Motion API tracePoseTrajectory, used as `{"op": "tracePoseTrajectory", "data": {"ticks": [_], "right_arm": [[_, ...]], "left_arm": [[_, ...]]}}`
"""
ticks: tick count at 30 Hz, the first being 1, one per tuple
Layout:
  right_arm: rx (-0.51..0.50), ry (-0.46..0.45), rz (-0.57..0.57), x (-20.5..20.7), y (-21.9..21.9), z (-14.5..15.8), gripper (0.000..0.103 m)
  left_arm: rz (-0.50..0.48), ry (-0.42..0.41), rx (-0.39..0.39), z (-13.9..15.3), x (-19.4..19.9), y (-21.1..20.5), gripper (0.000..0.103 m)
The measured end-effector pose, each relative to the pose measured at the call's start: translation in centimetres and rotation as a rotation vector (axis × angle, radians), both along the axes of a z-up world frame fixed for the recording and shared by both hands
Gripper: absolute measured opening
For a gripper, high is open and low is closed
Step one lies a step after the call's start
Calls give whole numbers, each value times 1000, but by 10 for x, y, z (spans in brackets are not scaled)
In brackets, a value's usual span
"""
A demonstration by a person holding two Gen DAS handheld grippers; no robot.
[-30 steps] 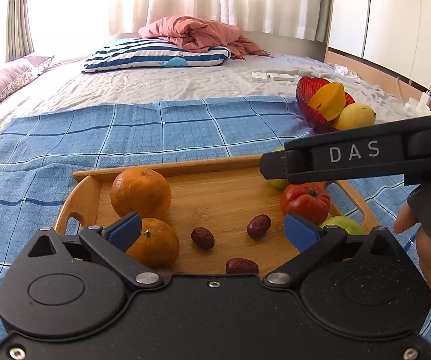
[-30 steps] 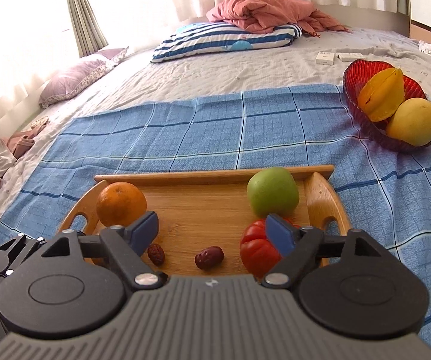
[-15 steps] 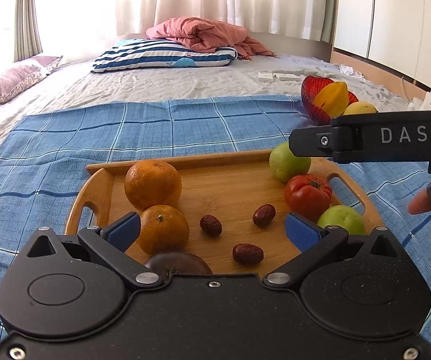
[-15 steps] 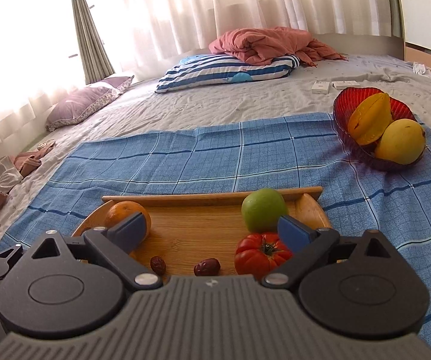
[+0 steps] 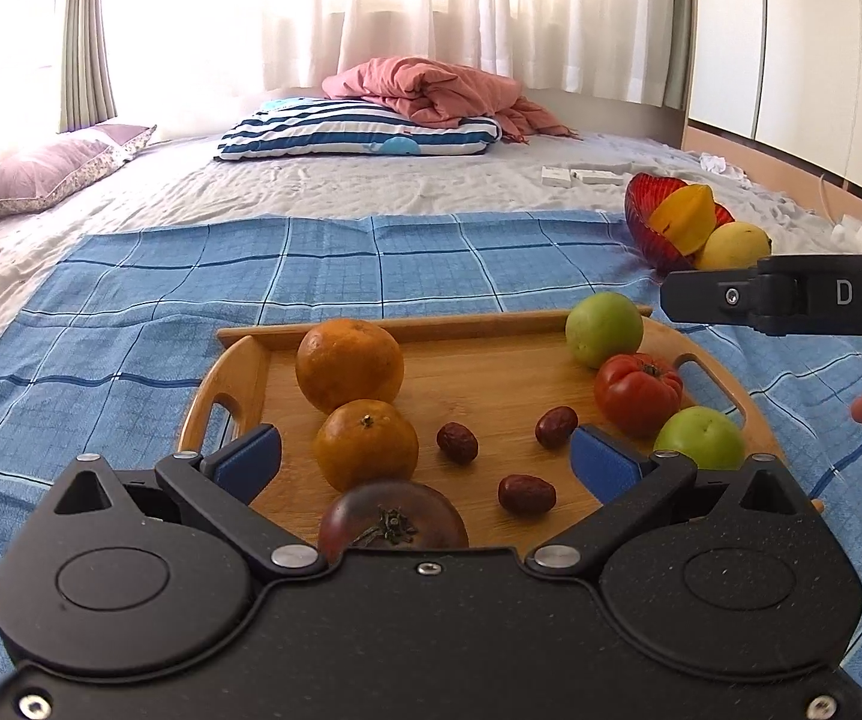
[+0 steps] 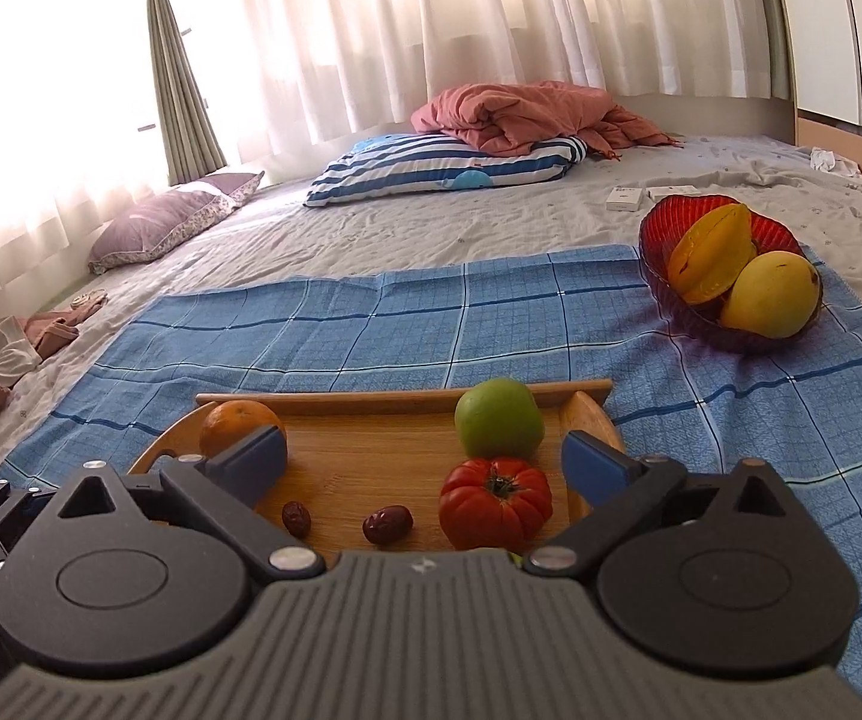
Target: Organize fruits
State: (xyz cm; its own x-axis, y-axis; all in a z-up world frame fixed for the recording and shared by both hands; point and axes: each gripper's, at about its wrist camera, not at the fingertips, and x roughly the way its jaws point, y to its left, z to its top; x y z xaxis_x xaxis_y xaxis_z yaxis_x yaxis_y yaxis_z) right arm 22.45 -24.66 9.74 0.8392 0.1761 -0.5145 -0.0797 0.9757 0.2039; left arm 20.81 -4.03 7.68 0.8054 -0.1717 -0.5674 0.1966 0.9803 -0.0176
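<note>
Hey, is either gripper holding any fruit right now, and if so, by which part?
Nothing is held. The left gripper is open over the tray; the right gripper is opening, its pads clear of the red tomato.

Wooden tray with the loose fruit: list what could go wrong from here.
1. The wooden tray sits on soft bedding; a push could tilt it, rolling the oranges.
2. The red bowl already leans under the starfruit and mango; more fruit might tip it.
3. The small red dates could slip from the opening right tool.
</note>
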Motion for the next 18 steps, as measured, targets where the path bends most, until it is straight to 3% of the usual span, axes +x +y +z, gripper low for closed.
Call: {"op": "tracePoseTrajectory", "data": {"ticks": [18], "right_arm": [[-14, -32, -4, -25, -2, -7, 103]], "left_arm": [[37, -4, -13, -3, -21, 11, 103]]}}
